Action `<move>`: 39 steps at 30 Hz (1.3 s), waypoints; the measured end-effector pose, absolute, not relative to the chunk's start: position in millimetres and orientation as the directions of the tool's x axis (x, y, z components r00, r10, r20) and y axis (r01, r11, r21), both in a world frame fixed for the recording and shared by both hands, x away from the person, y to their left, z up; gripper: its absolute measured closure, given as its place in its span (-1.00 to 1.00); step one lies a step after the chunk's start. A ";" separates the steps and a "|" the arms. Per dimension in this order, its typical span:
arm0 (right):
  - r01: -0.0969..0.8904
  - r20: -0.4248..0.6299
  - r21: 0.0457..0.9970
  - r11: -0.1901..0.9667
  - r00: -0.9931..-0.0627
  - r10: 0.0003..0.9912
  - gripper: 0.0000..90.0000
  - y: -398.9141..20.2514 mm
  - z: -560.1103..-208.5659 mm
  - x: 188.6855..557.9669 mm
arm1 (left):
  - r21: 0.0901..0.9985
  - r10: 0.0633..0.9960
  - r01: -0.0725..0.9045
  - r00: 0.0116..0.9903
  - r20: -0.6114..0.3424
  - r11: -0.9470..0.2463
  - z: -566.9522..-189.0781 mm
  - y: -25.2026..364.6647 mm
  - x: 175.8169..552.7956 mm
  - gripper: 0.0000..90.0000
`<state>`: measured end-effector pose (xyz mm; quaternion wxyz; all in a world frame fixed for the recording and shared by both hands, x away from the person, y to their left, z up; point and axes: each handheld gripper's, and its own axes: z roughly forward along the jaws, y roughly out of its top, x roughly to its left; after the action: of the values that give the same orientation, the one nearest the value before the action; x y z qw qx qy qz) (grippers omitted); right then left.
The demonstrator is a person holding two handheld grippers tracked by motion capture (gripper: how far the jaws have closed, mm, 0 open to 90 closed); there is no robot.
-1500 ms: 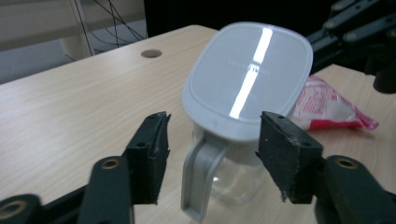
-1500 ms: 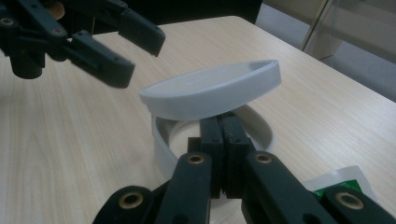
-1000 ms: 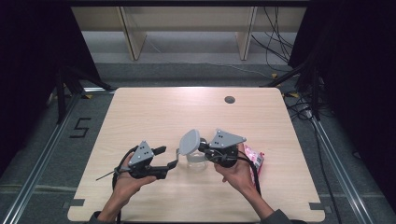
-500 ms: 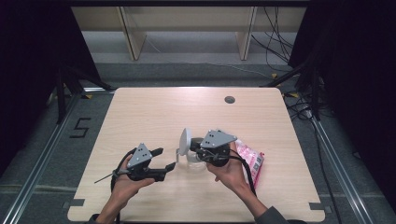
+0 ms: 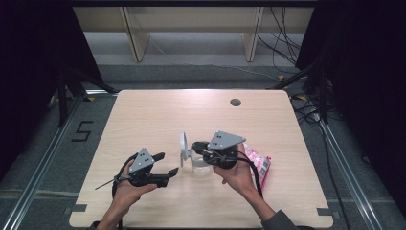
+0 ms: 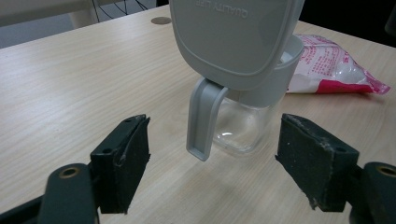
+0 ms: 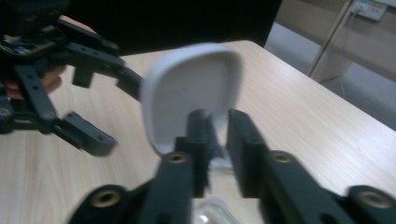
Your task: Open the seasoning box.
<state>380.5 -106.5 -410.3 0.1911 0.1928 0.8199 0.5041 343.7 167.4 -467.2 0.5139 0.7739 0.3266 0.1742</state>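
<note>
Seen from the high view, the light wooden table (image 5: 158, 120) carries a clear jar (image 5: 200, 160) near its middle with its grey lid (image 5: 183, 146) flipped upright, a pink packet (image 5: 258, 165) lying just to its right, the right gripper (image 5: 203, 153) over the jar and the left gripper (image 5: 166, 164) just to the jar's left. Left gripper view: both jaws stand wide apart and have just been opening, grasping nothing, with the jar (image 6: 245, 126), its raised lid (image 6: 233, 37) and the lid's tab (image 6: 201, 119) ahead between them. Right gripper view, blurred: the jaws have just been opening and now show a narrow gap, apparently released from the lid (image 7: 191, 98).
</note>
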 end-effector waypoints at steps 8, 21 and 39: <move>0.231 -0.038 0.893 0.387 -0.818 0.574 0.06 -162.9 -414.8 392.5 | 0.904 0.695 0.339 0.715 -0.068 -0.261 -467.3 170.4 341.7 -0.55; 0.326 0.012 0.888 0.323 -0.720 0.694 -0.34 -232.4 -426.5 409.4 | 0.898 0.683 0.348 0.727 -0.078 -0.268 -470.8 169.7 340.2 -0.60; 0.462 0.091 0.822 0.332 -0.682 0.726 -0.38 -245.0 -458.1 438.2 | 0.893 0.672 0.352 0.736 -0.079 -0.280 -476.0 168.3 340.4 -0.61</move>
<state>438.2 -245.0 -458.1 0.1484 0.3703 0.8023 0.4440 340.4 168.3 -476.0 0.5032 0.7840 0.3267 0.1591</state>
